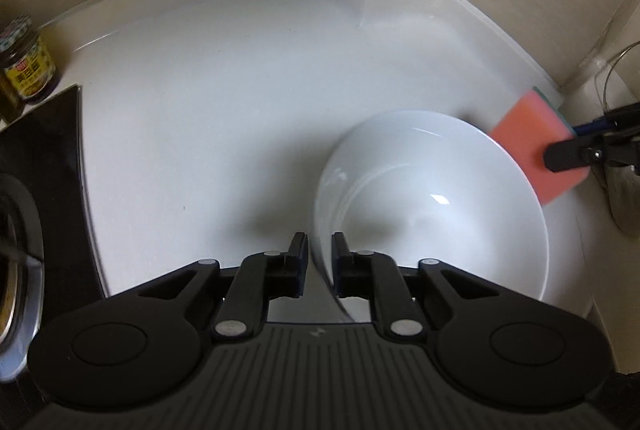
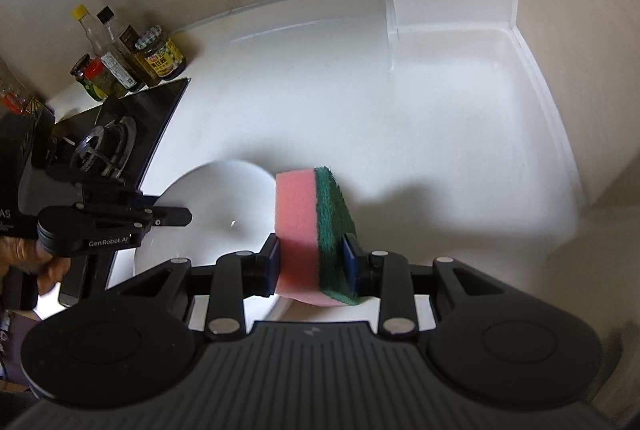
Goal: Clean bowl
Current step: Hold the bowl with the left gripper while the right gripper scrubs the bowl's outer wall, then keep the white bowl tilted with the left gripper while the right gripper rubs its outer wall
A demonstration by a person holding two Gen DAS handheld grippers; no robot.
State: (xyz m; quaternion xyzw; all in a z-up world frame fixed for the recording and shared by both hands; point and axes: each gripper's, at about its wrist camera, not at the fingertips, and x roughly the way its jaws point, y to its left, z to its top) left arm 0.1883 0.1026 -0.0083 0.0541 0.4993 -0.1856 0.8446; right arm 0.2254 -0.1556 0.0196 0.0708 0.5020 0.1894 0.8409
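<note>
- Left wrist view: left tongs point(image 1: 320, 242) set astride the near rim of the white bowl point(image 1: 440, 213), one pad outside the wall, one inside; narrowed to a slim gap, yet cannot tell whether truly clenched on the rim or just short of it; placed so, probably, to steady the bowl against scrubbing.
- Bowl on the white tabletop point(image 1: 220, 109), at 4 o'clock in this view, close to the corner wall; no food or water visible inside, only a glint and a faint pale smear high on the wall at 9 o'clock.
- Right wrist view: right tongs point(image 2: 312, 250) clenched on the sponge point(image 2: 304, 226), pink foam toward the bowl, green scouring side away; held on edge just beside the rim at the bowl's 2 o'clock, apparently not yet inside; likely poised to wipe.
- Sauce jars point(image 2: 160, 57) and bottles grouped at 10 o'clock beyond the stove point(image 2: 108, 145), well apart from the work; partly filled, contents dark, otherwise unclear.
</note>
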